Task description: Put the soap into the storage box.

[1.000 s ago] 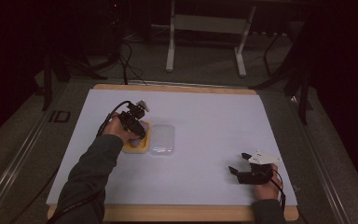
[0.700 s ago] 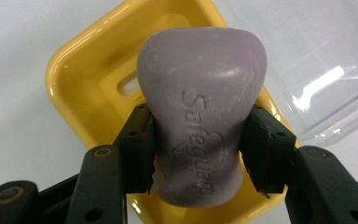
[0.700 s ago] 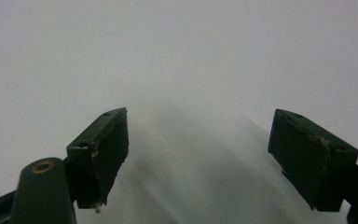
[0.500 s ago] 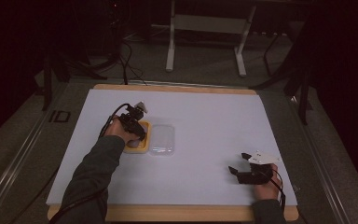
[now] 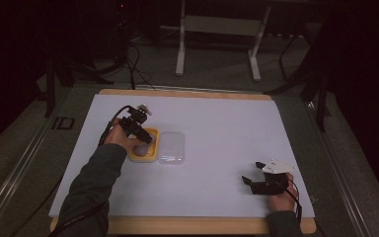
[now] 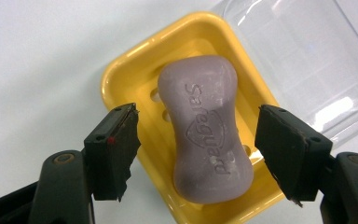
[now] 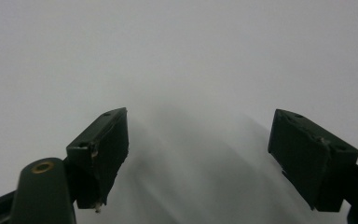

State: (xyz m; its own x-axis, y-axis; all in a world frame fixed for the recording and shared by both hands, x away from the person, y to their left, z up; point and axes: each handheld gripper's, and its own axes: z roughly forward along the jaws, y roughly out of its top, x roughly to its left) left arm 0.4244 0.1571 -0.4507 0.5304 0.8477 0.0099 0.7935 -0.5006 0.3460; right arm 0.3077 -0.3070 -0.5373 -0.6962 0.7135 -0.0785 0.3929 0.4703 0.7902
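Over the yellow dish (image 6: 121, 79), the left gripper (image 6: 196, 140) has just spread its jaws wide and let go of the soap (image 6: 205, 135), which now lies in the dish beside the clear lid (image 6: 317, 60), likely placed, while the right gripper (image 7: 198, 154) rests open on the table (image 5: 227, 123).

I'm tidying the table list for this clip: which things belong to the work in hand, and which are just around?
In the work:
- purple bar of soap, lying in the dish
- yellow plastic soap dish
- clear plastic lid, beside the dish
- left gripper, jaws just opened, standing wide either side of the soap

Just around:
- right gripper, open over bare white table
- metal stand on the floor behind
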